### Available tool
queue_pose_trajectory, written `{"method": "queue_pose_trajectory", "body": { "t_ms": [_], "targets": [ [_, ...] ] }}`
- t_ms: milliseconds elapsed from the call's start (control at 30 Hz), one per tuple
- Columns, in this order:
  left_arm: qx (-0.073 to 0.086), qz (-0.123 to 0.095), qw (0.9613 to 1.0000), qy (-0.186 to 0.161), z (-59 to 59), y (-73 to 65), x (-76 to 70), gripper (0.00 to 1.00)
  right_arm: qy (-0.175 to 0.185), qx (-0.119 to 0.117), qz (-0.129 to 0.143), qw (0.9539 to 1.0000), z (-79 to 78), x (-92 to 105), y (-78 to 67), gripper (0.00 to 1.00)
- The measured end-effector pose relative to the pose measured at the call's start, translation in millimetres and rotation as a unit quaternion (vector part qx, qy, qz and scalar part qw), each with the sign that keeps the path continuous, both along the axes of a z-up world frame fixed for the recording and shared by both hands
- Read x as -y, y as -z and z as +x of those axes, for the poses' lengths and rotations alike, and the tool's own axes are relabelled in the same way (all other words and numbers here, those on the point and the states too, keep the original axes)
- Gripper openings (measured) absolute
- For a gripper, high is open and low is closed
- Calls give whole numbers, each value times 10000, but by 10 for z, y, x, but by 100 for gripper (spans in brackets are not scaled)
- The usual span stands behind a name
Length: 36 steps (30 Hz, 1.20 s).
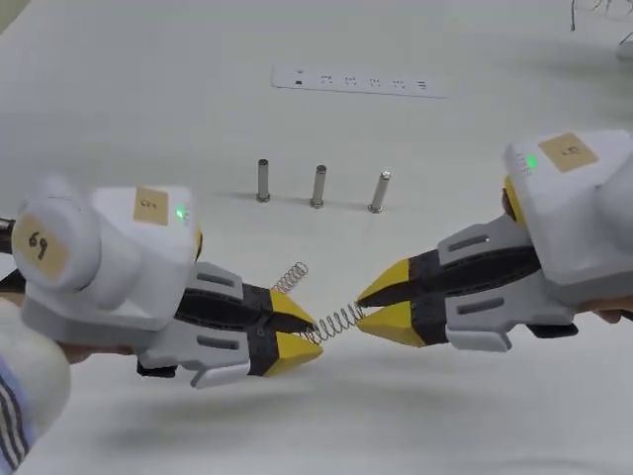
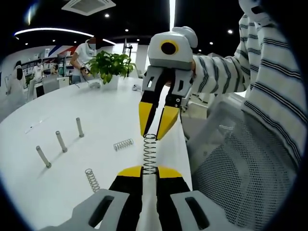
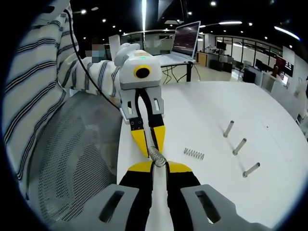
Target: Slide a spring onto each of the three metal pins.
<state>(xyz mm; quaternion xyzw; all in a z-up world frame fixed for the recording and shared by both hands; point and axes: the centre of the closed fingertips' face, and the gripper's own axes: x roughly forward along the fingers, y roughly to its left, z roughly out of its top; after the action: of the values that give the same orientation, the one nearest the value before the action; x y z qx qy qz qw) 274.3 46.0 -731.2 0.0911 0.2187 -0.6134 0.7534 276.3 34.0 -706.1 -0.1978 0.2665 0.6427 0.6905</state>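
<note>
**Two Grippers, One Spring**

Low in the middle of the head view, the left hand-held gripper (image 1: 307, 334) and the right hand-held gripper (image 1: 362, 311) each pinch one end of the spring (image 1: 336, 322). The three metal pins (image 1: 318, 186) stand bare higher up on the desk (image 1: 148, 99). One gripper should probably let go, so the other can stand the spring straight over a pin.

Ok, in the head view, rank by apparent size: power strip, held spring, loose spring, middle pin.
1. Power strip, clearly longest.
2. Held spring, ends hidden by jaws.
3. Loose spring and middle pin look alike; not ranked.
</note>
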Motion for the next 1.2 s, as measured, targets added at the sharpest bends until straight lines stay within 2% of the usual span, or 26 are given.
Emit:
{"method": "queue_pose_trajectory", "body": {
  "t_ms": [167,567,800,933,1200],
  "targets": [
    [53,-40,10000,54,-18,23,36,1,-94,64,-69,9999,-21,-4,-17,7],
    [91,21,9999,56,-32,80,112,1,-269,136,-223,9993,-49,-10,-14,7],
    [187,-9,9997,130,-36,93,150,1,-375,198,-345,9985,-58,2,-18,7],
    [262,-30,9995,191,-45,112,201,1,-416,196,-388,9982,-69,10,-15,7],
    [302,-40,9992,256,-50,116,276,1,-487,151,-558,9971,-77,83,-7,7]
  ]
}}
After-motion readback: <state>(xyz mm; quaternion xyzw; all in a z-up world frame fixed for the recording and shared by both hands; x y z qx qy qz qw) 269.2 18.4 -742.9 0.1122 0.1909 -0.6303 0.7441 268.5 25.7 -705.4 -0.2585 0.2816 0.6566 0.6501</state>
